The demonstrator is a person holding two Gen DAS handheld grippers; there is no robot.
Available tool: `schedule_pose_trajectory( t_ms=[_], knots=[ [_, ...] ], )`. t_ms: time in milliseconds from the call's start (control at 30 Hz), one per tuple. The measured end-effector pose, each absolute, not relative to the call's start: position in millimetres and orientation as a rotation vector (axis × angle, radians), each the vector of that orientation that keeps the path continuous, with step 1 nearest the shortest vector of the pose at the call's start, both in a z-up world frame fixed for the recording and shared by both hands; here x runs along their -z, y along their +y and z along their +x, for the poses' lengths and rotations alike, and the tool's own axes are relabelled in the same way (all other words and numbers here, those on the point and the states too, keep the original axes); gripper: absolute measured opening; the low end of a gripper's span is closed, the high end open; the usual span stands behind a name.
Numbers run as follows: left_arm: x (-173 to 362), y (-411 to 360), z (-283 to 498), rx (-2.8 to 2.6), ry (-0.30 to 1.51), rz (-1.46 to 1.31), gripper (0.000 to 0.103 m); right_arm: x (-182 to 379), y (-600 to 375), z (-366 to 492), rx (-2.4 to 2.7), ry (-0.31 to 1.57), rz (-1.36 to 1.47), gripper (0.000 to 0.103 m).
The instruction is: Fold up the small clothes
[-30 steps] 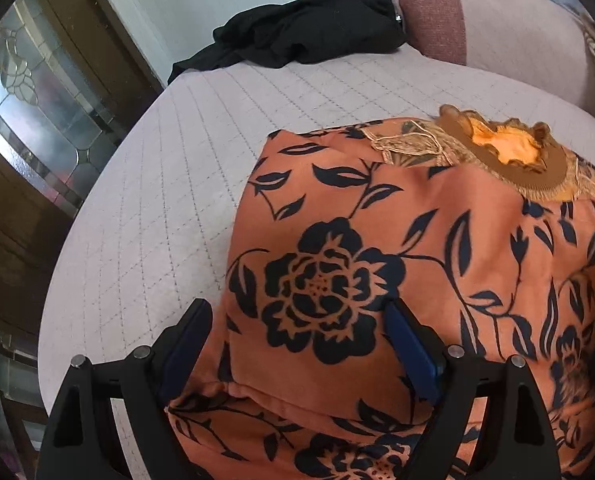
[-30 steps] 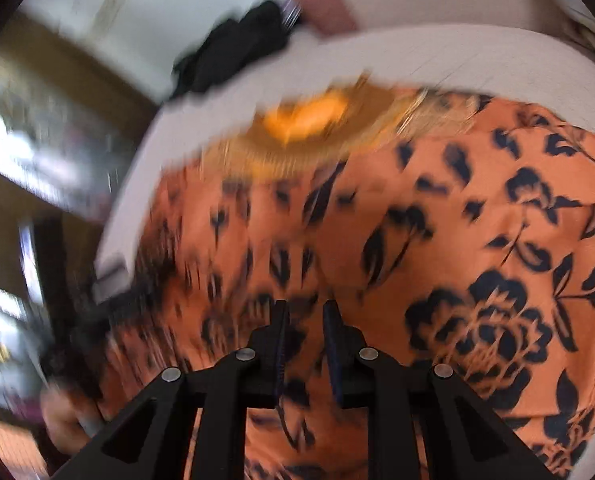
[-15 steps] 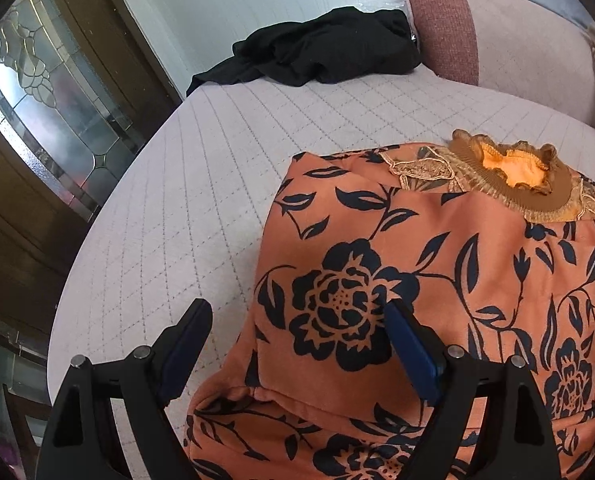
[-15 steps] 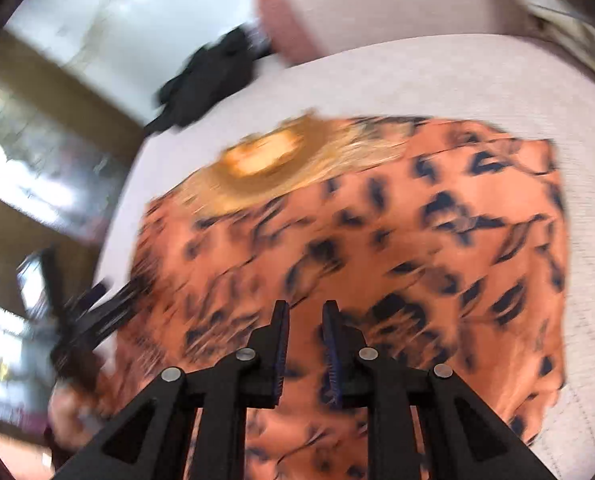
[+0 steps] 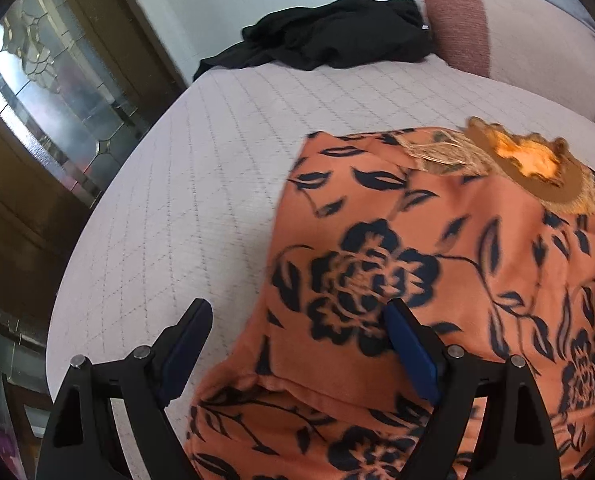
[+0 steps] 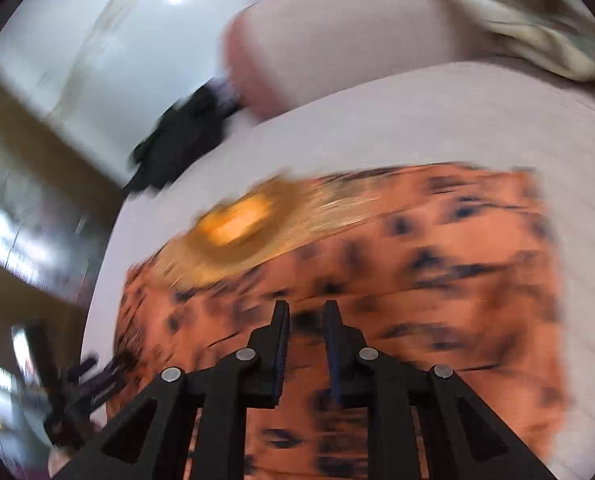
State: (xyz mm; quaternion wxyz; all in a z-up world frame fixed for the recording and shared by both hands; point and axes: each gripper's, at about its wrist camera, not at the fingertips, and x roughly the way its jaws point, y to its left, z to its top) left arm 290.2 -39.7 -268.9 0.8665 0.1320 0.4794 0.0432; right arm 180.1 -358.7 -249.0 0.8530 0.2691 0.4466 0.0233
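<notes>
Quilted bed [image 5: 225, 168]: orange floral garment [image 5: 437, 280] spread flat; left gripper [image 5: 297, 344] jaws wide, right gripper [image 6: 305, 316] jaws narrow, empty.

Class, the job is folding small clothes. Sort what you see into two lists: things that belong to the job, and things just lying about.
Belongs to the job:
orange floral garment
left tool, open
right tool, jaws narrow and empty

Just lying about:
black garment
pink cushion
glass-panelled door
</notes>
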Motion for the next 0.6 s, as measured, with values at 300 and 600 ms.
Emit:
schedule_pose_trajectory(
  t_ms=[300,600],
  knots=[
    [272.7,-40.3,290.4,-0.068,1.004,0.299,0.093,282.3,-318.8,202.1,-0.041,0.954,0.535,0.018],
    [267.0,-35.2,300.2,-0.107,1.018,0.247,0.092,252.4,-412.2,161.3,0.160,0.915,0.644,0.020]
  ],
)
